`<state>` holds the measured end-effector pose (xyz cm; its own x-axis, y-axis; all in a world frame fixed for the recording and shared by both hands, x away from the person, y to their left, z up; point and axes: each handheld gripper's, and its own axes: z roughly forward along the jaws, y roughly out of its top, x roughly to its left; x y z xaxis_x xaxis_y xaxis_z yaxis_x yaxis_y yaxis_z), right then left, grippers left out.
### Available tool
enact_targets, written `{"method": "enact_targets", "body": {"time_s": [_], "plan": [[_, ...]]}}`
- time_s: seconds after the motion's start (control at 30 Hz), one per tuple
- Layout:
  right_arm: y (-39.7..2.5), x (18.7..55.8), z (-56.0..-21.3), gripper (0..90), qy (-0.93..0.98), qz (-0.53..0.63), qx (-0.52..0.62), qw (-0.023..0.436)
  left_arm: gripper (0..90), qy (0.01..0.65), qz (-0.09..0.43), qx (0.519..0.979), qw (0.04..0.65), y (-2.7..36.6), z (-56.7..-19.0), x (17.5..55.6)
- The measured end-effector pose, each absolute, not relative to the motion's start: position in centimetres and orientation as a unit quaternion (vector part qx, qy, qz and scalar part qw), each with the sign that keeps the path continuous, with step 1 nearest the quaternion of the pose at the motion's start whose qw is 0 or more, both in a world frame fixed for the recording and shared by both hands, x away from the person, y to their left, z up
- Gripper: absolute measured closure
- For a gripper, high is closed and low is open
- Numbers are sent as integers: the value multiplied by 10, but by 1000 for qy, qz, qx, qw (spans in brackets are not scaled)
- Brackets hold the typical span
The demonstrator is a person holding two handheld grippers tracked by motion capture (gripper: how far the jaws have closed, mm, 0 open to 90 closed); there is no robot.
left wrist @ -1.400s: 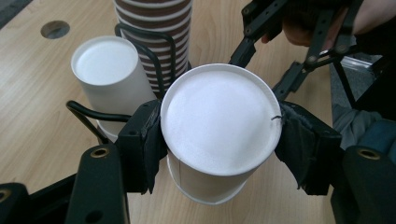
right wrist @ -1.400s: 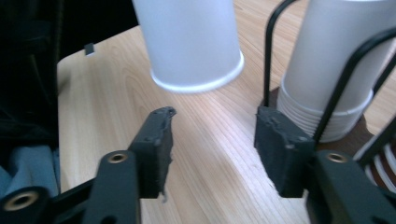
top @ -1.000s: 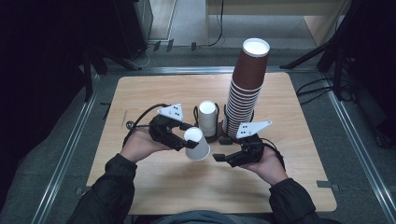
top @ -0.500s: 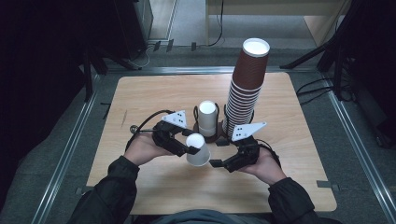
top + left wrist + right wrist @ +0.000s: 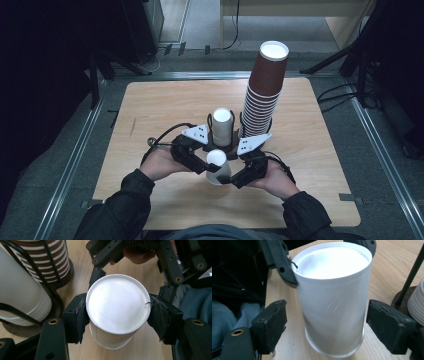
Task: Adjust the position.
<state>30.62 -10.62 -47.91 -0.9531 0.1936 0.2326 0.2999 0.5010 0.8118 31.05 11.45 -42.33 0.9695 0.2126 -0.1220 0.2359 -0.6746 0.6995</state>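
Observation:
A white paper cup [image 5: 216,166] is held bottom-up just above the wooden table [image 5: 150,110], near its front middle. My left gripper [image 5: 206,161] is shut on it; in the left gripper view both pads press the cup [image 5: 117,312] just under its upturned base. My right gripper [image 5: 233,178] comes in from the right at the cup's lower end. In the right gripper view its jaws stand open on either side of the cup [image 5: 334,297], with a gap on each side. The left gripper's jaw shows behind the cup there.
A tall stack of brown cups [image 5: 265,90] and a short stack of white cups [image 5: 222,126] stand just behind the grippers in a dark wire holder. The person's forearms enter from the bottom edge. A metal rail borders the table.
Both hands have drawn toward the person with the cup in the left gripper. The right gripper has moved in so that its jaws straddle the cup.

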Motion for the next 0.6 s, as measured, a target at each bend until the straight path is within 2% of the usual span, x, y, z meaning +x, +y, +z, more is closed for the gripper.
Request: {"method": "enact_targets", "body": {"time_s": [0.33, 0.47, 0.6], "plan": [[-102, 307, -484, 191, -868, -473, -140, 59, 358, 109, -19, 916, 386, 105, -423, 305], [-103, 308, -484, 268, -870, -471, -131, 57, 358, 110, -14, 916, 385, 104, -423, 304], [-103, 305, -482, 293, -873, -469, -122, 52, 359, 113, -23, 917, 383, 104, -424, 304]]}}
